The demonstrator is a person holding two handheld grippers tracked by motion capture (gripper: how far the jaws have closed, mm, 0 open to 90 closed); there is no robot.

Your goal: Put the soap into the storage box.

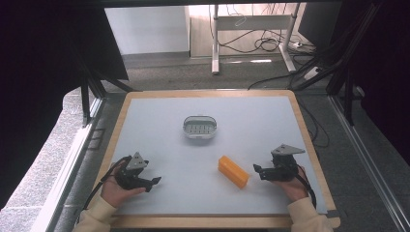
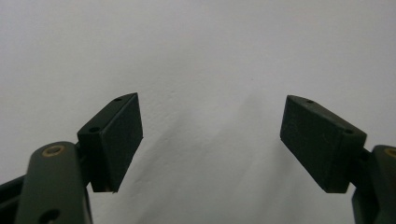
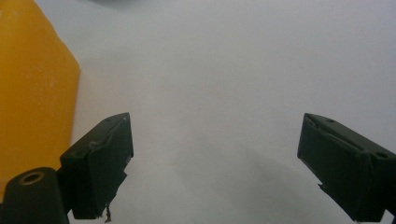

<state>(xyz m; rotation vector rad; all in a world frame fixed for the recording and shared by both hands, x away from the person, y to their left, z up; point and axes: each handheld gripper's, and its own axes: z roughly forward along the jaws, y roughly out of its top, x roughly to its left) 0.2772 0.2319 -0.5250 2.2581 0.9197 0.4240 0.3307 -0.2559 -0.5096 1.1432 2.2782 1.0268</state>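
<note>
Black matte pads of the right gripper stand spread on nothing, and its own view catches a waxy orange block just beside its left jaw. From the high view that rectangular block lies on the pale grey table, near the right gripper. The left gripper is likewise spread, its 2 jaws wide over bare surface. An oval grey slotted dish sits mid-table, well apart.

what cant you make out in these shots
- Orange block, right gripper view: cut off by the left edge and part hidden behind a jaw.
- White dish, high view: too small to tell what its dark inner marks are.
- Left gripper, high view: jaw gap too small to read.
</note>
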